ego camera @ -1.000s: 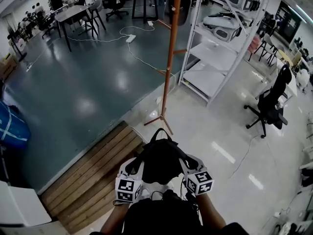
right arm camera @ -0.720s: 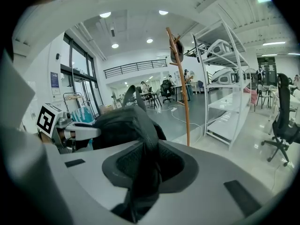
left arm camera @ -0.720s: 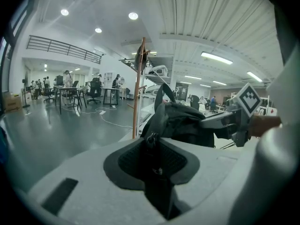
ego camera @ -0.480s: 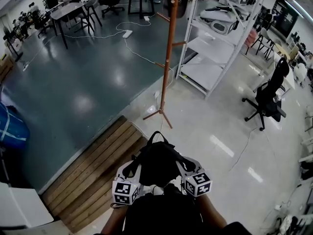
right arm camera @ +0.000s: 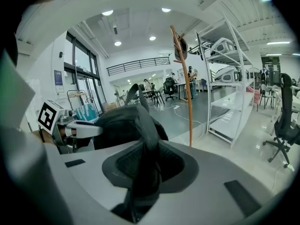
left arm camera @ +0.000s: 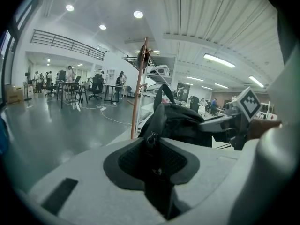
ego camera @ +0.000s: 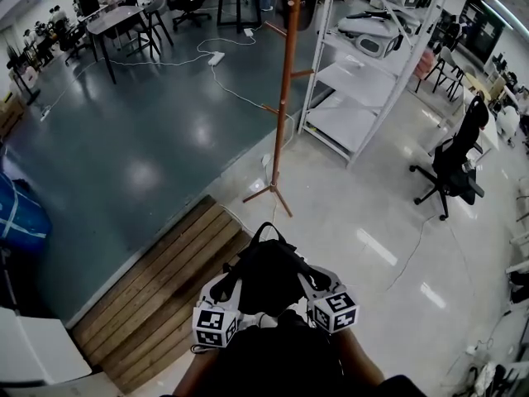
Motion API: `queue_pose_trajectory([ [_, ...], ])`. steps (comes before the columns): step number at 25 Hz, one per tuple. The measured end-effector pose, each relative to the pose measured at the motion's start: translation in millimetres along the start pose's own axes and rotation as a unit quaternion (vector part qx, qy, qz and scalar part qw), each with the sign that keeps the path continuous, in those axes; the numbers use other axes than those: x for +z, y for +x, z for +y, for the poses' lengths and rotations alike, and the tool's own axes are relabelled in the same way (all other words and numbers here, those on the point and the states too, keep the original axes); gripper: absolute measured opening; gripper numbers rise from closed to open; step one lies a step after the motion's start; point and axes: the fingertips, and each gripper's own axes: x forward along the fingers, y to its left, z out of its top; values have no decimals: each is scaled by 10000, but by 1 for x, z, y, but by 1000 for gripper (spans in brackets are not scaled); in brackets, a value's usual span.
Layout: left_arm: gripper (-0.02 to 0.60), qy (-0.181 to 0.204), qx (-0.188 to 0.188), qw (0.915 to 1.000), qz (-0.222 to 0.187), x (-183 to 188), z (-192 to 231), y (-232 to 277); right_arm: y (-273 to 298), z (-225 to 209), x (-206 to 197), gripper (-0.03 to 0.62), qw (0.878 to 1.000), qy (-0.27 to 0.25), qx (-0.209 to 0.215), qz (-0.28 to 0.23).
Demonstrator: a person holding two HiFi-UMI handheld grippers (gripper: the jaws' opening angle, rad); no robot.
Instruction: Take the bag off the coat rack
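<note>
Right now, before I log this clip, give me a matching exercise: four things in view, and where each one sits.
Things:
1. bag
2. coat rack
3. office chair
4. wooden decking

Places:
A. upright beside the white shelf unit
B. clamped by the left hand-held gripper and the right hand-held gripper
C. standing alone at the far right
D. lying flat, left of the bag

Pairs: 1-B, 2-A, 3-C, 4-D

Indoor hall, evenly bright. Light from round ceiling lamps (left arm camera: 137, 14) and strip lights (left arm camera: 220, 60). Soft glare patches on the glossy floor (ego camera: 140, 176); shadows faint. Head view sharp, edges bowed. Both gripper views: strong fisheye bend, black vignette at corners, near foreground soft. Black bag (ego camera: 269, 275) underexposed, little detail.
</note>
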Motion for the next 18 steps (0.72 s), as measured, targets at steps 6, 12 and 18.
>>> queue_pose_trajectory([
  [6, 87, 28, -60, 10000, -4, 1, -2, 2, 0, -4, 2, 80, 10000, -2, -50, -11],
  [12, 87, 13, -66, 10000, -33, 5, 2, 3, 2, -2, 3, 80, 10000, 66, -45, -23],
  [18, 87, 26, -81, 10000, -7, 1, 4, 0, 3, 2, -1, 80, 9999, 124, -36, -17],
])
